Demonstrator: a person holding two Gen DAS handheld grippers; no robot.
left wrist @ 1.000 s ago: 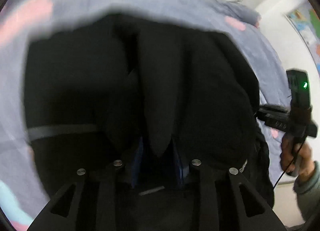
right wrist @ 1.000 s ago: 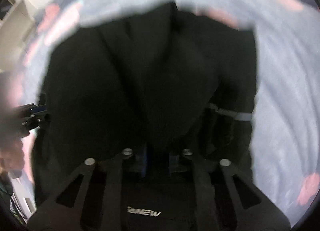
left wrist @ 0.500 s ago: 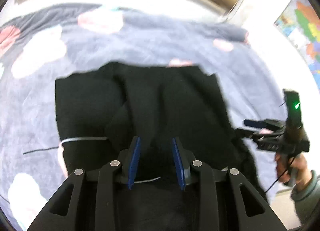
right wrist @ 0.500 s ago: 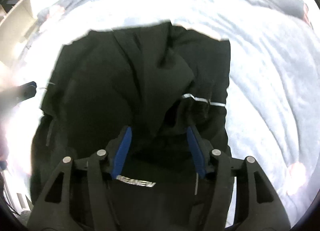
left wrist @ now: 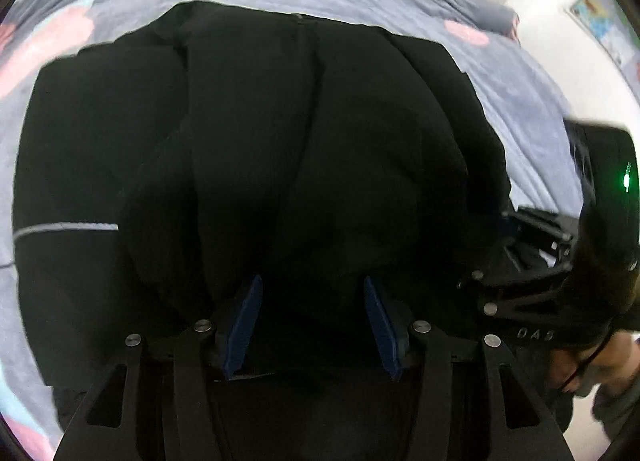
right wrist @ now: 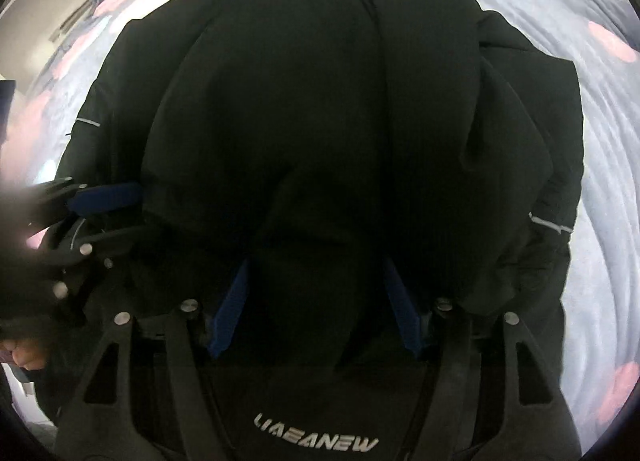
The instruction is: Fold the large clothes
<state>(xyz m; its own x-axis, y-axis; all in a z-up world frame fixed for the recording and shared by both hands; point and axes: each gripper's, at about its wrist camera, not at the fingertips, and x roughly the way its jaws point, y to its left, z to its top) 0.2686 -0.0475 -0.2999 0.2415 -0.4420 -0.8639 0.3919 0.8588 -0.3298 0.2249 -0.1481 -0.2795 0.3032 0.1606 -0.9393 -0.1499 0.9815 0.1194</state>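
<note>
**Black jacket bundled on the bed, both claws spread wide**

Spreading under everything: grey-blue bedspread point(left wrist: 500, 73) with pink blotches. Lying folded across its middle, filling both views: black jacket point(left wrist: 304, 133), grey stripe showing at 9 o'clock. Hovering low over the near hem at 6 o'clock: left gripper point(left wrist: 314, 321), blue pads wide apart, gripping nothing. Doing likewise: right gripper point(right wrist: 316, 309), wide, empty.

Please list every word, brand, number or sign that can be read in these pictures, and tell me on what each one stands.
"LIAEANEW" in silver letters on the black garment, near the bottom of the right wrist view.
"DAS" or similar, faint, on the right gripper body in the left wrist view; not surely readable.
The poster on the wall is too small and blurred to read.
</note>
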